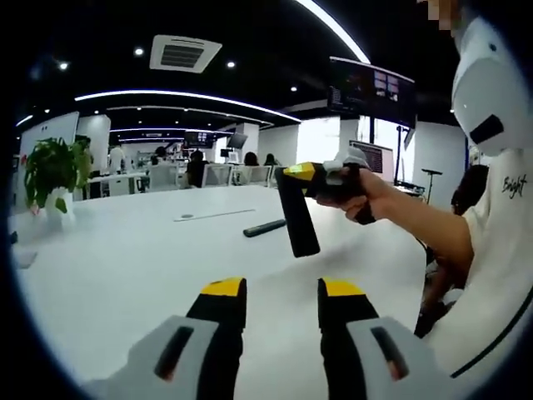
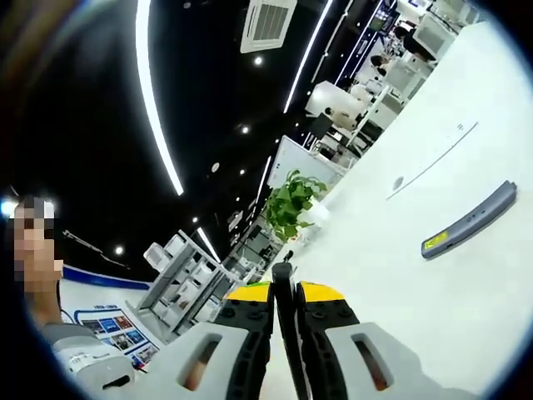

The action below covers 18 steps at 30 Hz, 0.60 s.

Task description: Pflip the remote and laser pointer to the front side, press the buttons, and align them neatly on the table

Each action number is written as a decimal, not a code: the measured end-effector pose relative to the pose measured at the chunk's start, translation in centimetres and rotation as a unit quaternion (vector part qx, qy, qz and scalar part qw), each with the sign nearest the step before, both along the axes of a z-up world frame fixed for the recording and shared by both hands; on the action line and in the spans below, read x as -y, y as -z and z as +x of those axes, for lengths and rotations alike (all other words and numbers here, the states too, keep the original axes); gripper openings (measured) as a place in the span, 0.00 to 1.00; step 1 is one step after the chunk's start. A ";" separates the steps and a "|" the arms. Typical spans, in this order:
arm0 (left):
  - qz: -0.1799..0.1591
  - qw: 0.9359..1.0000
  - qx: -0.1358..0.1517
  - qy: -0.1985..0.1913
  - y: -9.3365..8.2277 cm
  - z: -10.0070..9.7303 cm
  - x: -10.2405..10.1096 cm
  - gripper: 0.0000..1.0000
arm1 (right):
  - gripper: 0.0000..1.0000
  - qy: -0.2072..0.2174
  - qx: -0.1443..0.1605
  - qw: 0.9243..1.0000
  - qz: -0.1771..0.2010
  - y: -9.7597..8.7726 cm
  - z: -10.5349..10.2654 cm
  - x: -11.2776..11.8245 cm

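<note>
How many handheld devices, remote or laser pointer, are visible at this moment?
2. One dark slim device is clamped in the right gripper, held above the table. The other lies flat on the table farther back. Nothing suggests a hidden third.

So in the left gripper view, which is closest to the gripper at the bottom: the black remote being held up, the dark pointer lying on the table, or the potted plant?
From the left gripper outward:
1. The black remote, held up in the air by the right gripper, just ahead and slightly right.
2. The dark pointer, lying on the white table farther back, near the middle.
3. The potted plant, at the table's far left.
</note>
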<state>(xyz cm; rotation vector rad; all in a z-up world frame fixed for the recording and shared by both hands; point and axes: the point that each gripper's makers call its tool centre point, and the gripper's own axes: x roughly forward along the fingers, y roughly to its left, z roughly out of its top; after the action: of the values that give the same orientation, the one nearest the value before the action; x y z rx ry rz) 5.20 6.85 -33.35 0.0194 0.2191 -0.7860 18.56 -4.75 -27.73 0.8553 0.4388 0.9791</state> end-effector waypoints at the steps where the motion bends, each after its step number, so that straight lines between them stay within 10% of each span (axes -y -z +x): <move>1: 0.001 1.000 0.000 0.001 -0.1 0.0 0.1 0.36 | 0.14 0.000 0.000 1.000 0.000 -0.1 0.0 0.0; 18: -0.007 1.000 0.002 0.008 -0.2 -0.5 0.1 0.35 | 0.14 -0.003 0.010 1.000 -0.016 -1.0 0.5 -0.4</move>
<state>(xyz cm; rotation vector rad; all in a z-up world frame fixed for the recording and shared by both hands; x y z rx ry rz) 4.73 6.79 -33.11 0.0090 0.2094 -0.8036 19.09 -4.38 -26.70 0.8146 0.4392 0.9836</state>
